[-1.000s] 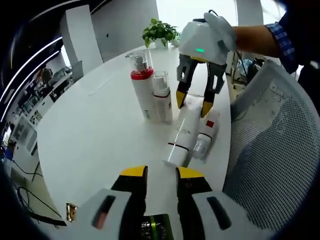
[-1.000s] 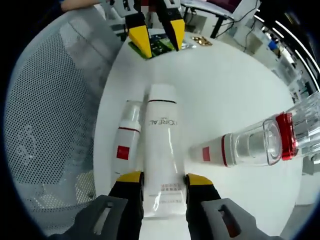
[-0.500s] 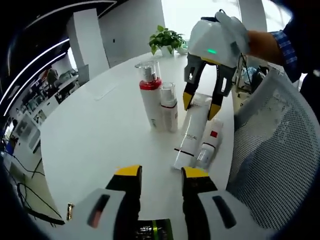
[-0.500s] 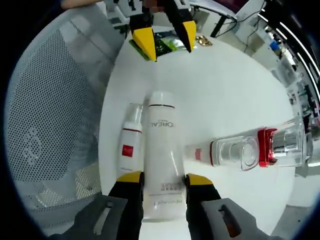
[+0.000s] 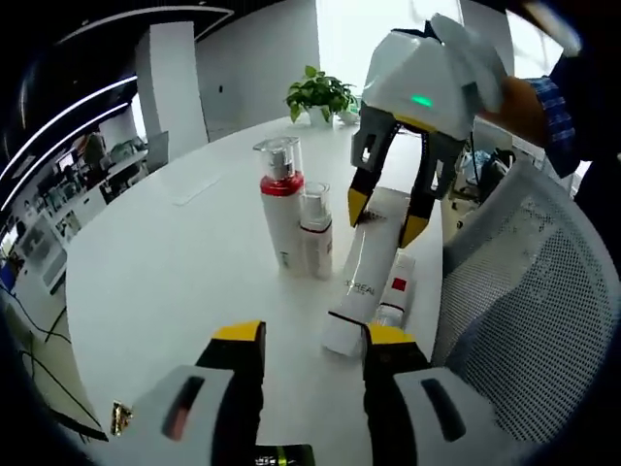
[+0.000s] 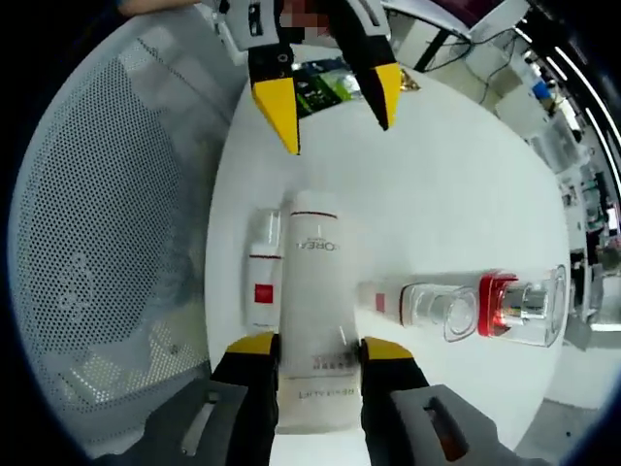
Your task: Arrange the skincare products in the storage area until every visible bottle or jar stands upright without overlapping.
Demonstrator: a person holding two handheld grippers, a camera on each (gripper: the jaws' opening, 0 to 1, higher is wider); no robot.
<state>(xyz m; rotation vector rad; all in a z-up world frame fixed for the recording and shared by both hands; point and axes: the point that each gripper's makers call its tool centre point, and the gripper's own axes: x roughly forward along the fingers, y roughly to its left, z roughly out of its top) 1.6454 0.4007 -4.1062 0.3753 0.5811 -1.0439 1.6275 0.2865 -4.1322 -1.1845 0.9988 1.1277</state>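
Right gripper view showed the right gripper with its jaws straddling the crimped end of the lying white tube, apparently gripping it, on the round white table. If tipped up carelessly, the tube could have slipped, rolled the small lying bottle off the near edge, or knocked the 2 upright bottles, the red-collared pump bottle and the foam bottle. The left gripper hovered, jaws spread, holding nothing. The tube read "L'OREAL"; smaller print was illegible
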